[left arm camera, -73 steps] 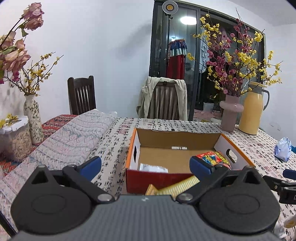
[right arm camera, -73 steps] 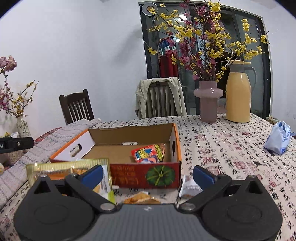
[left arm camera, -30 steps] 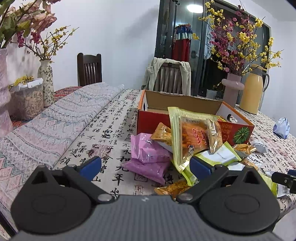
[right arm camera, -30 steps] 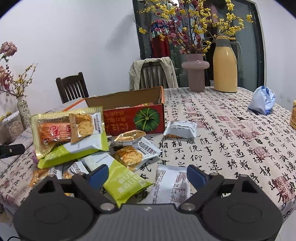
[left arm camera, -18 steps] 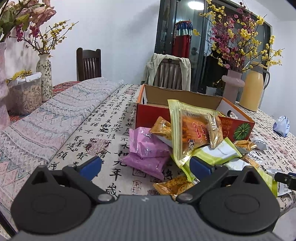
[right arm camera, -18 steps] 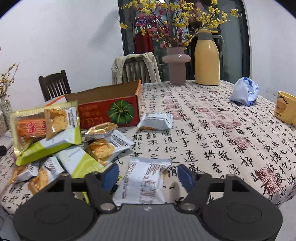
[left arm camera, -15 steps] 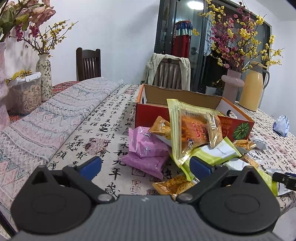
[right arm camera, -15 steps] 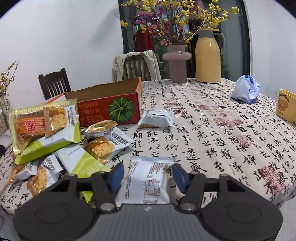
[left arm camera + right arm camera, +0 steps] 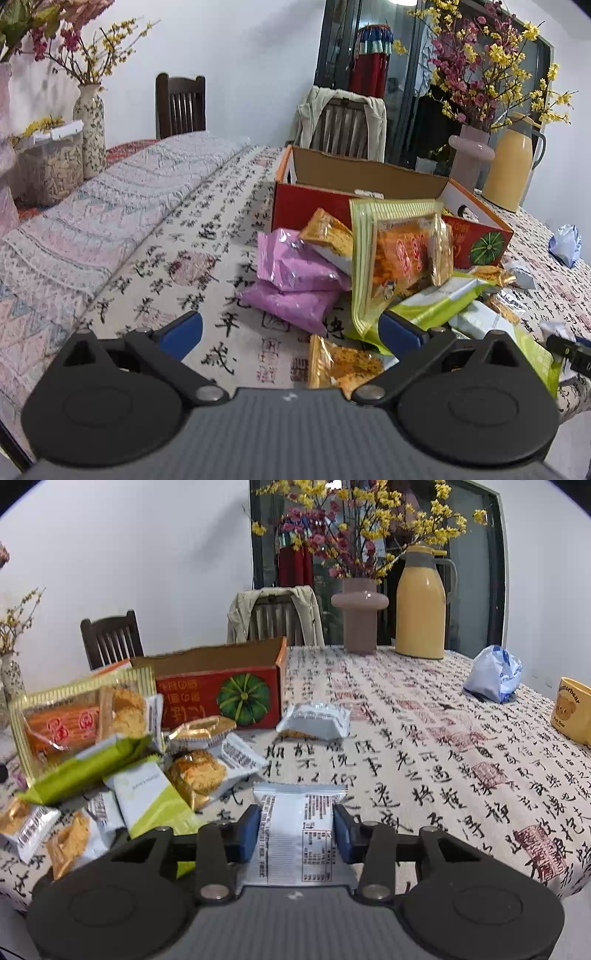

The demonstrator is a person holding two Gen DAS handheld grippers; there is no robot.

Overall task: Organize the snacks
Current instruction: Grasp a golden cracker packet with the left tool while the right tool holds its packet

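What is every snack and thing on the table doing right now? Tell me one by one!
right claw: closing on the white snack packet, pads against its sides
white snack packet: lying flat between the pads
left claw: open, empty
cardboard box: open on top, upright
snack pile: heaped loose outside the box
pink packets: stacked
yellow thermos: upright, lid on
bear mug: upright

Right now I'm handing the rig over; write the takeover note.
Right gripper: jaws have just been closing, pads now on a white snack packet at the near table edge.
Left gripper: open, empty, over the tablecloth near the pink packets.
Cardboard box: behind the snack pile.
Done: one packet gripped.
Left: box it, then the pile and the stray white packet.
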